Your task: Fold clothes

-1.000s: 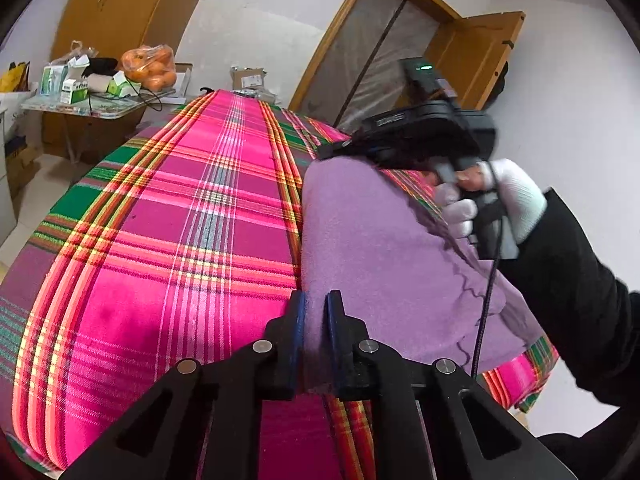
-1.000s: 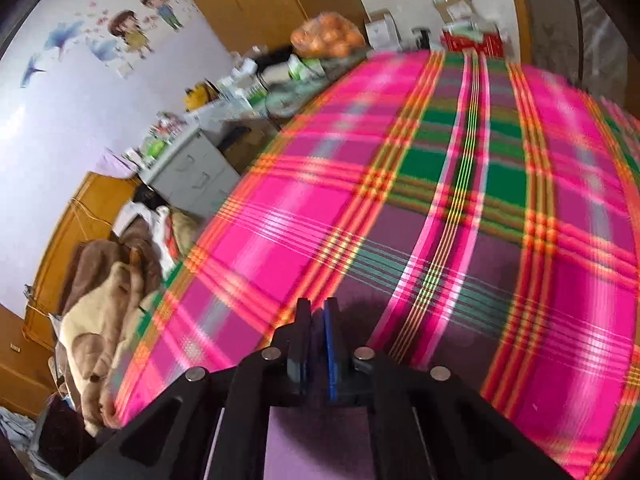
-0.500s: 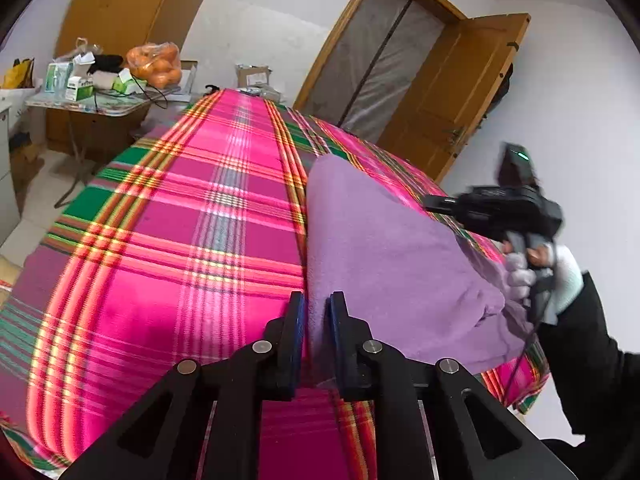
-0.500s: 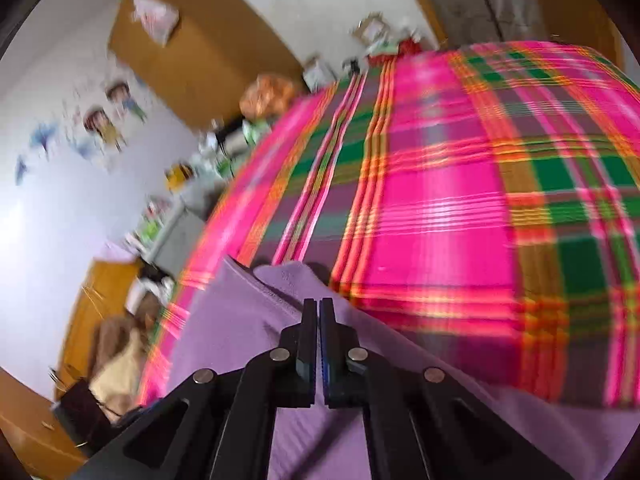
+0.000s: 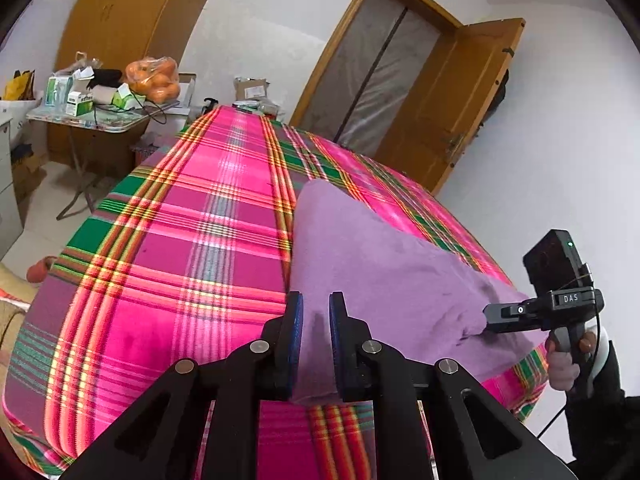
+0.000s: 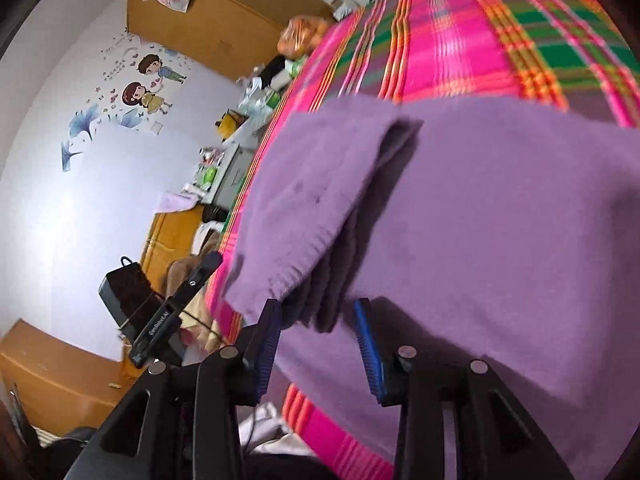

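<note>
A purple garment [image 5: 380, 264] lies folded on a bed with a pink, green and orange plaid sheet [image 5: 180, 240]. My left gripper [image 5: 316, 316] is shut on the garment's near edge, with cloth pinched between its pads. In the left wrist view my right gripper [image 5: 490, 314] touches the garment's right corner by the bed's edge. In the right wrist view the right gripper [image 6: 318, 320] has its jaws opening wide. The garment's [image 6: 500, 220] layered edge lies between the blue pads [image 6: 366, 344], which do not press on it. The left gripper [image 6: 200, 276] shows at the garment's left end.
A gloved hand [image 5: 568, 360] holds the right gripper's handle off the bed's right side. A folding table [image 5: 92, 124] with boxes and a bag of oranges [image 5: 154, 76] stands beyond the bed on the left. A wooden door [image 5: 460, 112] is at the back right.
My right gripper carried the garment's far edge back over the garment to the bed's near right edge, then opened its jaws. The left gripper kept its hold and stayed put.
</note>
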### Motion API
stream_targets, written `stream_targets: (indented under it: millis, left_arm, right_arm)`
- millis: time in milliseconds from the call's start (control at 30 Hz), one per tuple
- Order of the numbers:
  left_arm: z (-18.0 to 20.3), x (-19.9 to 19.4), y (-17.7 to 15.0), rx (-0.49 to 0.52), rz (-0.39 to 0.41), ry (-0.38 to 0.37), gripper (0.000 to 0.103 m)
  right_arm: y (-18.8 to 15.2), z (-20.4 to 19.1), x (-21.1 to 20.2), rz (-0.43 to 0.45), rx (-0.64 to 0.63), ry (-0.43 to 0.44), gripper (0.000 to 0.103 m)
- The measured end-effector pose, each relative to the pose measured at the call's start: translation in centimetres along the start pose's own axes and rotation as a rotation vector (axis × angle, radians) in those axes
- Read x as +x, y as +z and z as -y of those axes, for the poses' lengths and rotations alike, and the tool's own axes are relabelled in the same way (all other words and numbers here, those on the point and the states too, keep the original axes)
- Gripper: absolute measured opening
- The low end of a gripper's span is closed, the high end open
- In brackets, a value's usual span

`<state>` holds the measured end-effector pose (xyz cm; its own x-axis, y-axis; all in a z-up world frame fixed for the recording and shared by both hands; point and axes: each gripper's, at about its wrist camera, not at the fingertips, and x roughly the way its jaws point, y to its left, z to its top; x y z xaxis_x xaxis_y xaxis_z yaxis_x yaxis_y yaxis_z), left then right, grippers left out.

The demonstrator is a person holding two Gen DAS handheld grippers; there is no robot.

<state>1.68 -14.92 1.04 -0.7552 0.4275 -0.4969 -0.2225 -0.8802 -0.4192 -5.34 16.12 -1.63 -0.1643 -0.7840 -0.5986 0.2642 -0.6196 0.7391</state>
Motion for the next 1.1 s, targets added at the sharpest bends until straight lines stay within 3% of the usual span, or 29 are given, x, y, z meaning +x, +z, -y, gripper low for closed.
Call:
stream_targets:
  millis: [233, 300, 500, 667, 733, 767, 800, 933, 1100]
  left_arm:
    - [1.6, 0.8, -0.7, 0.063, -0.036, -0.045, 0.014]
    - [1.8, 1.2, -1.1, 0.076, -0.049, -0.055, 0.019]
    - [1.6, 1.6, -1.8, 0.077, -0.064, -0.063, 0.019]
    - [1.4, 1.5, -2.2, 0.070, -0.058, -0.075, 0.019]
    - [1.3, 1.5, -2.3, 0.071, -0.056, -0.077, 0.019]
    - [1.3, 1.5, -2.3, 0.072, -0.056, -0.077, 0.019]
    - [1.3, 1.5, -2.3, 0.072, -0.056, -0.077, 0.019]
    - [1.4, 1.4, -2.2, 0.073, -0.057, -0.078, 0.019]
    - [1.4, 1.0, -2.0, 0.078, -0.049, -0.072, 0.019]
  right_arm:
    - [0.0, 2.2, -0.3, 0.024, 0.206, 0.135, 0.051]
    - [0.2, 2.3, -0.5, 0.029, 0.210, 0.117, 0.052]
    - [1.3, 0.0, 0.2, 0.012, 0.100, -0.045, 0.056]
    - [2.1, -0.7, 0.9, 0.026, 0.067, -0.073, 0.056]
    - [2.2, -0.6, 0.8, 0.028, 0.076, -0.067, 0.046]
    - [2.1, -0.5, 0.9, 0.021, 0.086, -0.057, 0.028]
    - [2.1, -0.1, 1.0, 0.021, 0.099, -0.043, 0.023]
    - [1.7, 0.7, 0.6, 0.036, 0.133, 0.016, 0.020]
    - [1.2, -1.3, -1.1, 0.063, 0.099, 0.040, 0.019]
